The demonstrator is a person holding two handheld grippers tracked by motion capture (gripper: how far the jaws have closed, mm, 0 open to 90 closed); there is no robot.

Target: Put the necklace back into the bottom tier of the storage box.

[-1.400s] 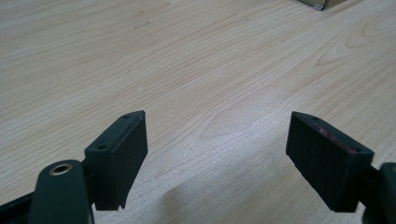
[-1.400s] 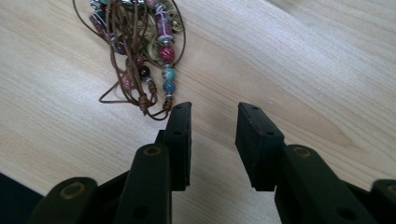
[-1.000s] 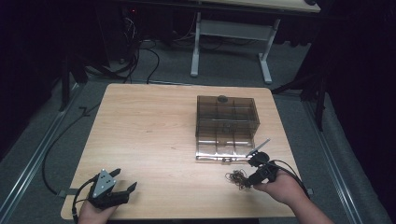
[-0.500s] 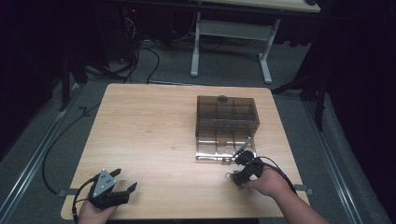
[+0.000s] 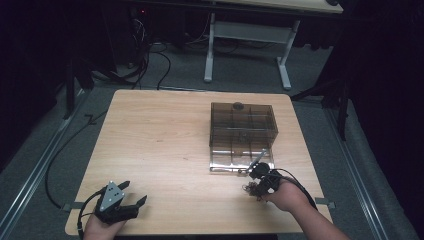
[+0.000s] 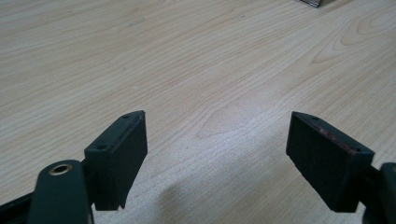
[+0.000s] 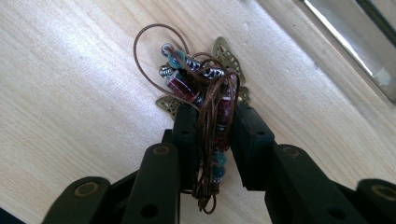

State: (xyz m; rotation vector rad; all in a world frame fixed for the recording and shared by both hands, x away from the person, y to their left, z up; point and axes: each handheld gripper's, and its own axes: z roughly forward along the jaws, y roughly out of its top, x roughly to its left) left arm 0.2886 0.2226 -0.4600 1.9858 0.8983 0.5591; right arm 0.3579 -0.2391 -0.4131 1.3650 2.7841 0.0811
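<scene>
High view: right gripper (image 5: 256, 184) at the table's (image 5: 160, 140) near right, beside one smoky compartment box (image 5: 242, 131); its load is hard to make out.
Left gripper view: left gripper (image 6: 215, 154) released, jaws wide over bare wood.
Right gripper view: jaws just closing, clenched on one beaded cord necklace (image 7: 205, 93); its lower strands are hidden.

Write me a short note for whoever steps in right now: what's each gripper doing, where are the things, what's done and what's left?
Right gripper: its jaws have just been closing and now pinch the beaded cord necklace, which lies bunched on the table near the front right edge.
Left gripper: open, nothing between its jaws, resting at the front left of the table.
Clear divided box: right of centre, just beyond the necklace.
Done: necklace gripped.
Left: probably lift it and put it in the box; it has not left the tabletop yet.
</scene>
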